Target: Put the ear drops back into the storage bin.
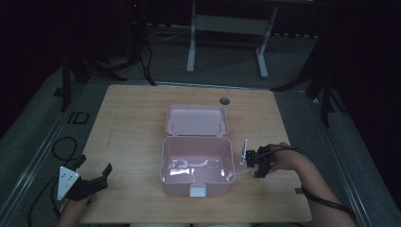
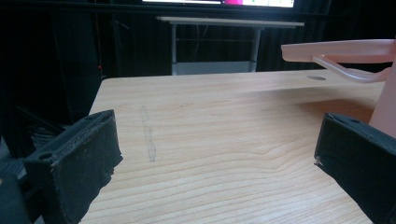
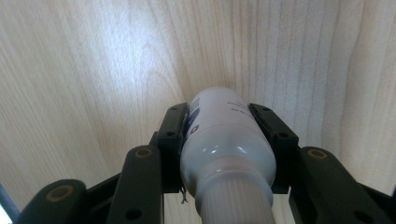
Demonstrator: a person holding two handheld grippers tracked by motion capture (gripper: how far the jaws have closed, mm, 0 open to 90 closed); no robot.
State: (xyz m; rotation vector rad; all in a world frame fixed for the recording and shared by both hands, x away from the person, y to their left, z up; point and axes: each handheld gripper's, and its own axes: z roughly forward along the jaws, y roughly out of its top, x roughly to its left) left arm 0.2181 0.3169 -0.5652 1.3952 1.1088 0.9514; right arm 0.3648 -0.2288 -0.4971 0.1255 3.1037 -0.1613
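A white bottle [image 3: 224, 140] with a dark label and a ribbed white cap end is gripped between the black jaws of my right gripper [image 3: 218, 112], its base pointing down at the wooden table [image 3: 93, 70]. In the high view my right gripper [image 1: 257, 163] is just right of the open pink box [image 1: 163, 165], a little above the tabletop. The box's lid [image 1: 196, 119] lies folded back behind it. My left gripper [image 1: 94, 166] rests at the table's front left corner, open and holding nothing. In its own view, my left gripper [image 2: 217, 126] faces bare wood, with the pink box [image 2: 385, 107] at the right edge.
A white latch [image 1: 198, 190] is on the box's front wall, and something pale and glossy lies on its floor. A round cable hole [image 1: 224, 100] is in the table at the back. A white-legged table [image 1: 227, 28] stands beyond, and cables trail on the floor at the left.
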